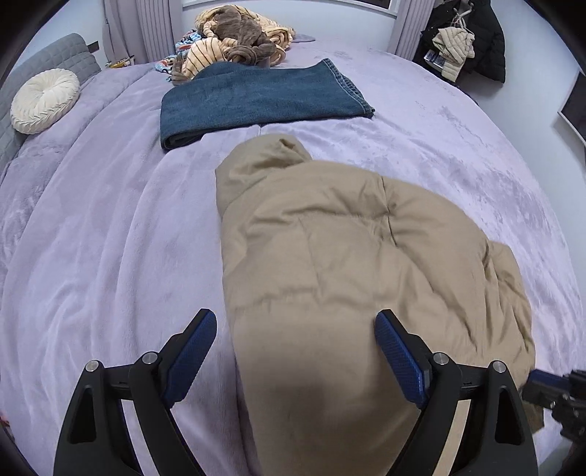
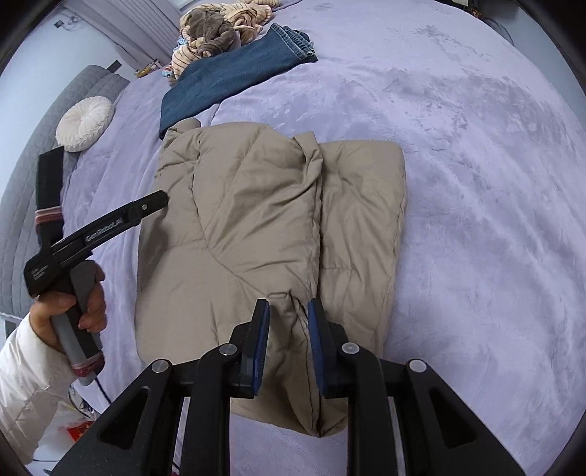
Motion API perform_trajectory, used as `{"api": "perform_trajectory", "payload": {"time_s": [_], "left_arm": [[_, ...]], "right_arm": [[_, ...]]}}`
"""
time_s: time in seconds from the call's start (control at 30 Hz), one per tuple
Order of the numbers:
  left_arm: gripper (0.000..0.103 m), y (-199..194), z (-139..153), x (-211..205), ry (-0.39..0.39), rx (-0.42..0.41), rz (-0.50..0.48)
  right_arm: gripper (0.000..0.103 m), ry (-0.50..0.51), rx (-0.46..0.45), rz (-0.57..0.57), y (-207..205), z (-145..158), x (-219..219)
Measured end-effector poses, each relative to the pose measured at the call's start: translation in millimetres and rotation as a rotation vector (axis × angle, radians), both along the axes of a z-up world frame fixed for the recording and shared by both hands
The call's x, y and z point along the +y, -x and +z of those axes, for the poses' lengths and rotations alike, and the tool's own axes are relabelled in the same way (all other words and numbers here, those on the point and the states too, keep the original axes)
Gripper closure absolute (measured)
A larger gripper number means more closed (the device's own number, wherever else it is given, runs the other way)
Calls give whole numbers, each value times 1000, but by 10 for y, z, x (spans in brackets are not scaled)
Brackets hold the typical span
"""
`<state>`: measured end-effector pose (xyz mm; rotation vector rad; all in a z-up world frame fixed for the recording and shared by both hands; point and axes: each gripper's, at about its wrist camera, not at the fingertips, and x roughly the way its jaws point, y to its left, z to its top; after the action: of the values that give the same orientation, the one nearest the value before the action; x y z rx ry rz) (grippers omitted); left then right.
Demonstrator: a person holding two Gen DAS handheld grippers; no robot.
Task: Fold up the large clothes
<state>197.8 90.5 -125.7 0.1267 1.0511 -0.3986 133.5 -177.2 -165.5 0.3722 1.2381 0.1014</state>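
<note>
The tan puffer jacket [image 2: 256,234] lies folded lengthwise mid-frame on the bed [image 2: 476,183]. The left tongs [image 1: 295,348] gape wide and empty; the right tongs [image 2: 288,329] stand narrow around a ridge of fabric, apparently pinching it. A shallow pinch could slip, springing the fold open. One jacket, one folded jeans [image 1: 256,99], one round cushion [image 1: 44,100].

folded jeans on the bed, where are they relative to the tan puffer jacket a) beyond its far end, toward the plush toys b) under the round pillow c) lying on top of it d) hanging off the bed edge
a: the folded jeans lie flat on the bed cover past the far end of the tan puffer jacket, just before the plush toys.
</note>
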Motion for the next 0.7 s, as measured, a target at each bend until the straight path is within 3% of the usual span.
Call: {"api": "perform_trajectory", "payload": {"time_s": [0.17, 0.23, 0.27, 0.47, 0.7], "left_arm": [[13, 435, -209, 87, -31, 43, -23], [10, 494, -282, 104, -20, 59, -1], [4, 514, -314, 108, -25, 62, 16], [4, 622, -356, 75, -23, 97, 11], [4, 763, -233, 116, -58, 120, 11]], "right_arm": [[79, 15, 53, 4, 109, -221, 56], [79, 25, 84, 4, 115, -341, 66], [79, 32, 100, 2, 115, -407, 68], [80, 72, 142, 13, 114, -684, 96], [79, 51, 169, -8, 160, -582, 68]]}}
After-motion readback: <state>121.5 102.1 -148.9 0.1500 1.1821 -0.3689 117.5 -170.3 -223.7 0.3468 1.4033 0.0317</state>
